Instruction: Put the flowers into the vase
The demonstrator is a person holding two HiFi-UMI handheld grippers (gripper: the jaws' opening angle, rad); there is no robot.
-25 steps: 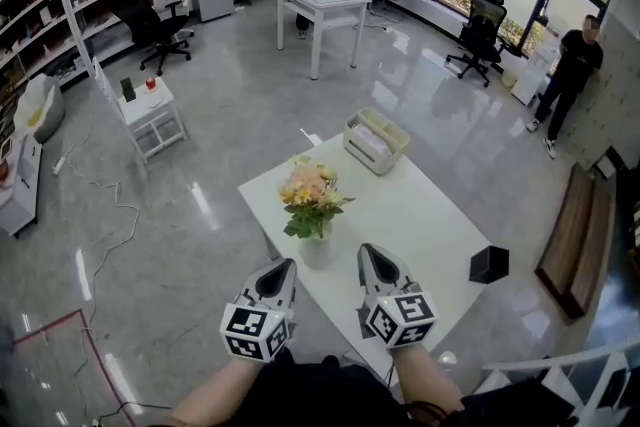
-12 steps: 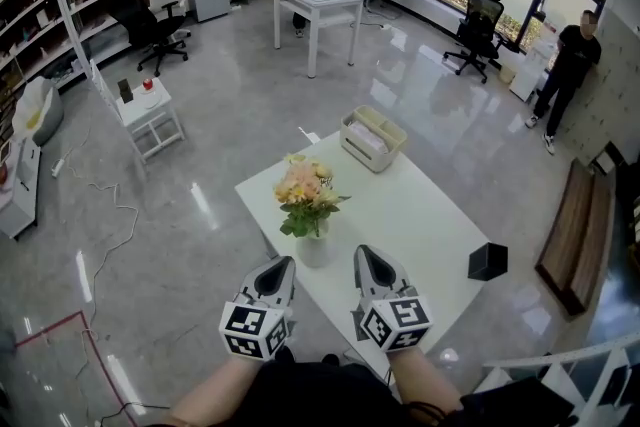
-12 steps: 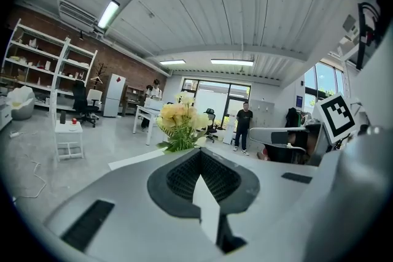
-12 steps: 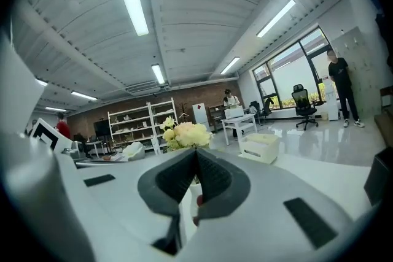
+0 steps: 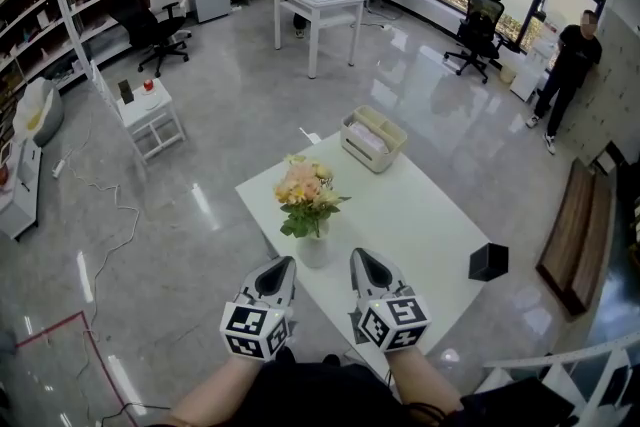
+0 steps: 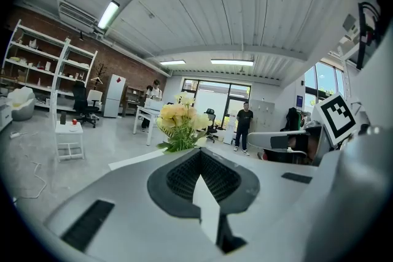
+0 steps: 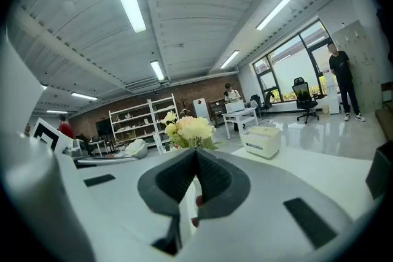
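Yellow and peach flowers (image 5: 305,187) stand upright in a pale vase (image 5: 313,249) on the white surface (image 5: 430,215), just ahead of both tongs and btwn their two tips. Left tongs (image 5: 284,264) sit to the vase's left, tip near its base; the head view shows no contact. Right tongs (image 5: 357,256) sit to the vase's right, likewise apart from it. Both point fwd at the surface's near edge, roughly parallel, marker cubes toward the person.

Left gripper view: jaws pressed together, ribbed pads meeting at the tip, nothing btwn them. The blooms show beyond the tip, slightly to its left.

Right gripper view: jaws also closed pad to pad, gripping nothing. The flowers rise just past the tip, a touch left of it, w/ a white box (image 5: 373,139) further out to the right.

In the head view that box sits at the far end of the surface, well beyond the flowers from the tongs. A small black box (image 5: 488,262) lies at the surface's right edge, off to the right of the right tongs, well apart
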